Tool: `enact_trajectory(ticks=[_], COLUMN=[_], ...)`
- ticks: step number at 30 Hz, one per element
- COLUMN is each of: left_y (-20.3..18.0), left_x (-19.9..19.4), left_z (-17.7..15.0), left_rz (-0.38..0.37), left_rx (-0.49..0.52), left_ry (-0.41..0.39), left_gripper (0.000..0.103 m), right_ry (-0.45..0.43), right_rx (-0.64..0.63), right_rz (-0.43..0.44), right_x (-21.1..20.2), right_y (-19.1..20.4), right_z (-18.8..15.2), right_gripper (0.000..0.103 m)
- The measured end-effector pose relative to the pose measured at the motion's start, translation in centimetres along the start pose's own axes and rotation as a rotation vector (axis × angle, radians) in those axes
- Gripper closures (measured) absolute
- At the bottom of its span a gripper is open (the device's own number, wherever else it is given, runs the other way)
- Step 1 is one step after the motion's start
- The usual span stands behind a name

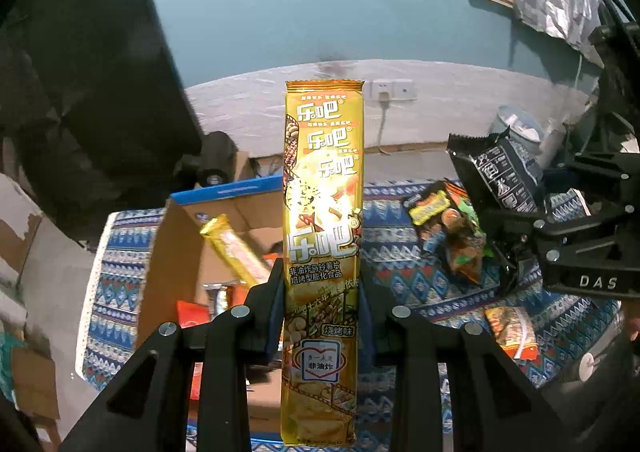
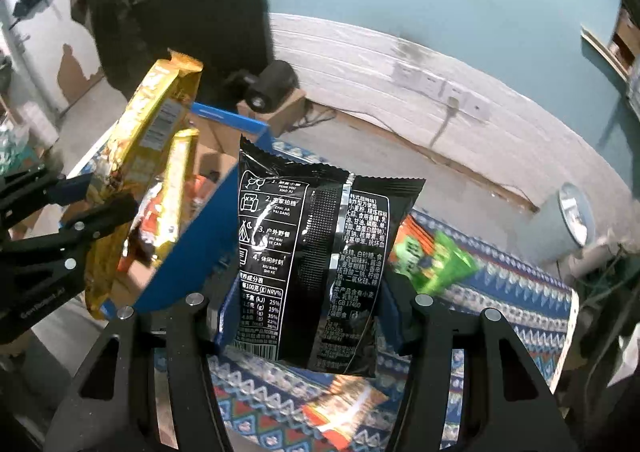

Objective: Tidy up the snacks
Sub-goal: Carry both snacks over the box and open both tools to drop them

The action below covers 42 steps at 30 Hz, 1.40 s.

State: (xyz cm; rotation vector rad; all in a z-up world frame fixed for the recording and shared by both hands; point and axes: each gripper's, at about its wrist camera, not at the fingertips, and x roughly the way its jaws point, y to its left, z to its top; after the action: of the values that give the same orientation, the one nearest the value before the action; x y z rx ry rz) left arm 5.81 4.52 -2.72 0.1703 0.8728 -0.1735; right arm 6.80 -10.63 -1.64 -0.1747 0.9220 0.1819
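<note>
My left gripper (image 1: 321,304) is shut on a tall gold chip packet (image 1: 323,188), held upright above the cardboard box (image 1: 176,252). The same gold packet (image 2: 148,156) shows at the left of the right wrist view, gripped by the left gripper (image 2: 100,208). My right gripper (image 2: 308,316) is shut on a black snack bag (image 2: 320,260), held upright over the patterned cloth (image 2: 512,292). That black bag (image 1: 500,176) and the right gripper (image 1: 532,224) appear at the right of the left wrist view. Inside the box a second gold packet (image 1: 236,248) leans among other snacks.
Loose snack packets (image 1: 452,232) lie on the blue patterned cloth (image 1: 404,236), with an orange one (image 1: 512,332) nearer me and a green one (image 2: 436,260). The box has blue outer walls (image 2: 192,236). A white wall with a socket (image 1: 390,90) and a black cylinder (image 1: 216,164) stand behind.
</note>
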Motion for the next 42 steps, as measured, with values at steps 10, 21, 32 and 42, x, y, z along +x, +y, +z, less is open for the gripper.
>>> enact_trajectory(ticks=[10, 21, 32, 42], left_y=[5.0, 9.9, 13.6, 14.0], left_x=[0.4, 1.9, 4.1, 4.3], left_z=[-1.1, -2.4, -3.6, -3.9], left_rz=[0.06, 0.114, 0.147, 0.174], left_rx=[-0.055, -0.131, -0.205, -0.221], left_ry=[-0.004, 0.014, 0.065, 0.087], left_gripper=[0.071, 0.071, 0.071, 0.043], right_ry=[0.007, 0.037, 0.078, 0.078], right_rx=[-0.069, -0.121, -0.138, -0.145], right_rz=[0.043, 0.106, 0.172, 0.216], right_x=[2.1, 5.3, 8.8, 9.4], right_y=[4.9, 10.1, 13.6, 14.5], right_z=[2.8, 5.8, 7.2, 7.3], right_gripper=[0.047, 0.047, 0.047, 0.026])
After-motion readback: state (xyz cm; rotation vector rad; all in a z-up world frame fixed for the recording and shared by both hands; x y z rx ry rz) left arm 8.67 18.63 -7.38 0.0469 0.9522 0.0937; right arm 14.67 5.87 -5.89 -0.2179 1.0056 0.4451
